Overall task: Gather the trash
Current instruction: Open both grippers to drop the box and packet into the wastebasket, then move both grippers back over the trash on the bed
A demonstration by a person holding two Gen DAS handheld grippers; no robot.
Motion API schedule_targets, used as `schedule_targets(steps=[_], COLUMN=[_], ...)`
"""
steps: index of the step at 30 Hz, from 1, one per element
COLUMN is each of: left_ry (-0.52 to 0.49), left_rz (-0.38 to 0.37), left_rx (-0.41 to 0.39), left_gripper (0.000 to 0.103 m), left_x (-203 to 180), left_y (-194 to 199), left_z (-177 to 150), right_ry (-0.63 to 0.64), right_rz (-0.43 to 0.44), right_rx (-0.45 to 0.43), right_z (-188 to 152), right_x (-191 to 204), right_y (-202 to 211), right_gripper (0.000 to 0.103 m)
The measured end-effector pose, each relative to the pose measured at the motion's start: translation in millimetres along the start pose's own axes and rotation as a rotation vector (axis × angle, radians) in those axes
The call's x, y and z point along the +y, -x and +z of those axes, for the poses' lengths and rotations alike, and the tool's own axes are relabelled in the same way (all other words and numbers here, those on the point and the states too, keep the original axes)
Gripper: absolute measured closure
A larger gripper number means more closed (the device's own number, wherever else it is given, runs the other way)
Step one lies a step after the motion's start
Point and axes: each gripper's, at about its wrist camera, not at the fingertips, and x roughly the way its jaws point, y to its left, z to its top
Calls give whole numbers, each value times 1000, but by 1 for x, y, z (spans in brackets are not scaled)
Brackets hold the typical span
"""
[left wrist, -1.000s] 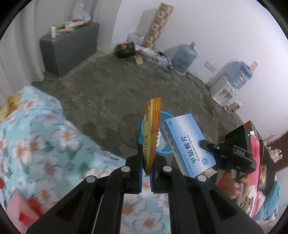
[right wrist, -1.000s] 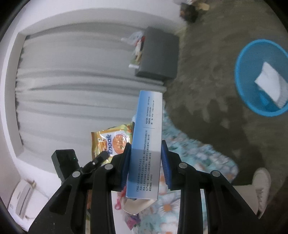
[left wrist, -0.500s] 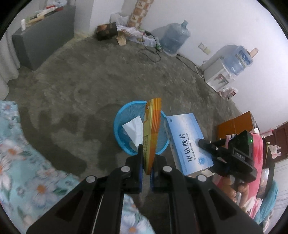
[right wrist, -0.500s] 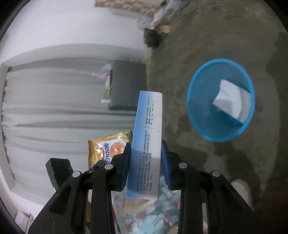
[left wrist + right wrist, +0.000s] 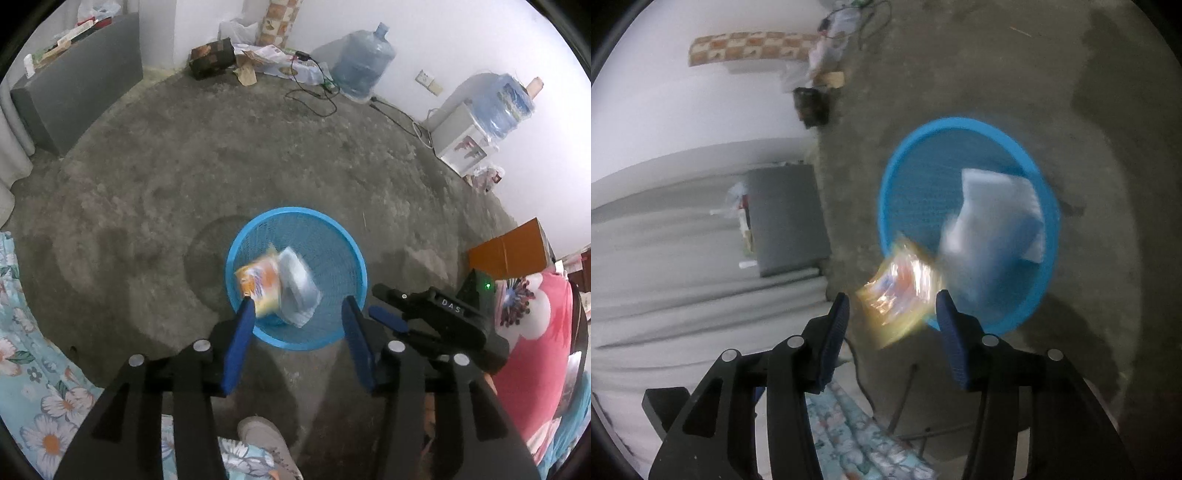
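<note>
A blue mesh basket [image 5: 295, 212] stands on the concrete floor just below both grippers. An orange snack packet [image 5: 258, 284] and a blue-and-white medicine box [image 5: 297, 291] appear blurred in mid-fall, over the white tissue in the basket. My left gripper [image 5: 298, 302] hangs above the basket, its jaws opening, with no pad touching anything. To its right hovers my right gripper [image 5: 384, 304]. In the right wrist view the right gripper [image 5: 892, 310] is also opening; the packet [image 5: 901, 295] and the box [image 5: 993, 221] drop free over the basket [image 5: 960, 123].
A floral bedspread [image 5: 33, 369] lies at the lower left and a person's shoe [image 5: 266, 439] stands near the basket. A grey cabinet [image 5: 77, 77], water jugs [image 5: 362, 66], a dispenser [image 5: 461, 144], floor cables [image 5: 314, 96] and an orange box [image 5: 509, 251] line the room's edges.
Both grippers came down over the basket and opened. The snack packet left the left gripper and the medicine box left the right one; both are falling into the basket.
</note>
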Motion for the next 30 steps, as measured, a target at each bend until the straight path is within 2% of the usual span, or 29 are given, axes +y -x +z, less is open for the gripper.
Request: schedule_targets(steps=[9, 19, 23, 30], left_ry=[26, 6, 14, 34], left_rz=[7, 0, 1, 49], left_rx=[-27, -96, -168, -387], left_gripper=[50, 34, 25, 7], left_x=[9, 11, 17, 39], left_y=[25, 94, 140, 235], left_z=[-10, -41, -65, -128], right_ry=[105, 379, 581, 902], right_rz=[-62, -177, -240, -300], right_rx=[-32, -79, -104, -152], right_z=[-20, -67, -103, -170], right_x=[11, 56, 95, 149], right_y=[22, 43, 52, 63], right_gripper=[55, 43, 35, 19])
